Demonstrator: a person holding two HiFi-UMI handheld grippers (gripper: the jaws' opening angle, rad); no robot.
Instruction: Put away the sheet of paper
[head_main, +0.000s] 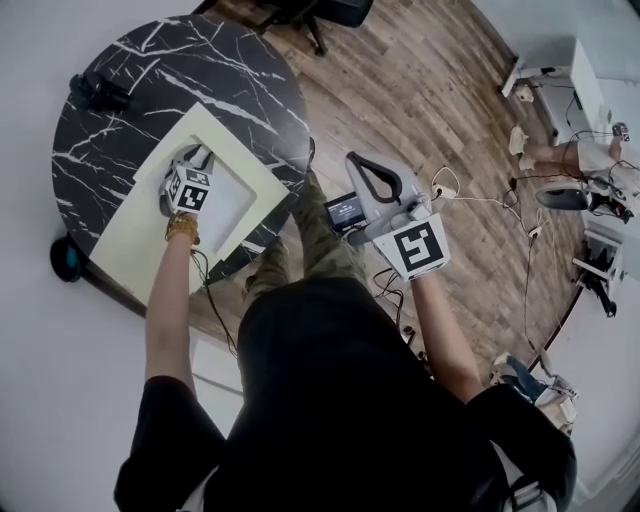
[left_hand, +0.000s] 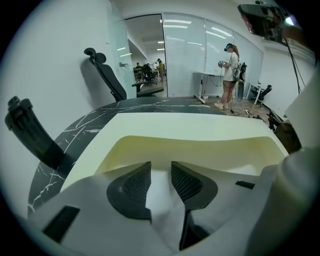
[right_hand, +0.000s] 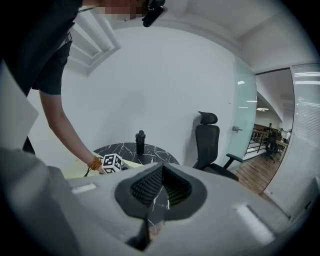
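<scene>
A white sheet of paper (head_main: 228, 208) lies inside a shallow cream tray (head_main: 215, 125) on the round black marble table (head_main: 120, 110). My left gripper (head_main: 195, 158) points down into the tray. In the left gripper view its jaws stand apart, open (left_hand: 161, 172), with the sheet (left_hand: 159, 192) under and between them and the tray's far wall (left_hand: 200, 127) ahead. I cannot tell whether the pads touch the paper. My right gripper (head_main: 356, 160) hangs over the wood floor, right of the table. Its fingertips meet, shut on nothing (right_hand: 161, 170).
A black bottle (head_main: 100, 92) stands near the table's far left edge, also seen in the right gripper view (right_hand: 140, 142). A black office chair (right_hand: 207, 145) stands beyond the table. Cables (head_main: 470, 200) and desks lie on the floor at right. A person (left_hand: 231, 75) stands far off.
</scene>
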